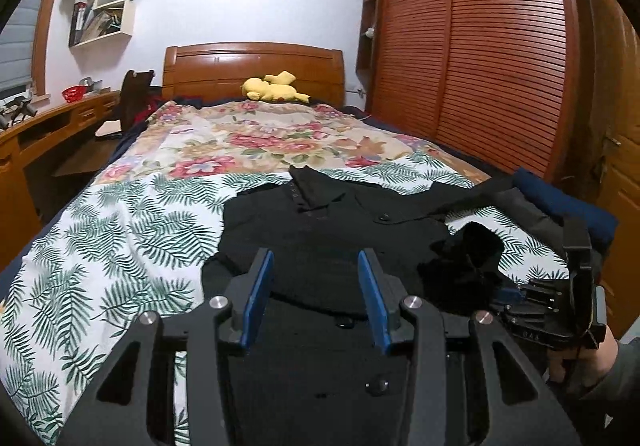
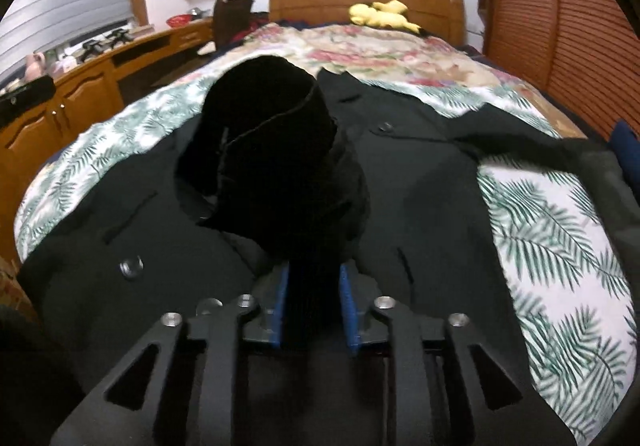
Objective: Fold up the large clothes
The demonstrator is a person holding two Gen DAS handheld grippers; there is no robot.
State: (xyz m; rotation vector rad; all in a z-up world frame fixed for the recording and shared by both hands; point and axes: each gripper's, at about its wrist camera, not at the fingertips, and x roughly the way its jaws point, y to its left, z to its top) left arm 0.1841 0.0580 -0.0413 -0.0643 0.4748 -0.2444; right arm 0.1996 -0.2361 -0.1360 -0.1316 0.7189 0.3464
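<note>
A black coat (image 2: pixel 420 182) lies spread on the bed (image 1: pixel 120 230), straight ahead of both claws. The right claw (image 2: pixel 314 306) has a sleeve cuff (image 2: pixel 272 150) between its blue pads; the cloth fills the gap, but whether the pads press it I cannot tell. The left claw (image 1: pixel 316 286) hovers half open over the coat's near edge, gripping nothing. The step looks like folding the sleeve across the body. Next, the cuff needs laying flat on the chest ahead, then a clean let-go.
</note>
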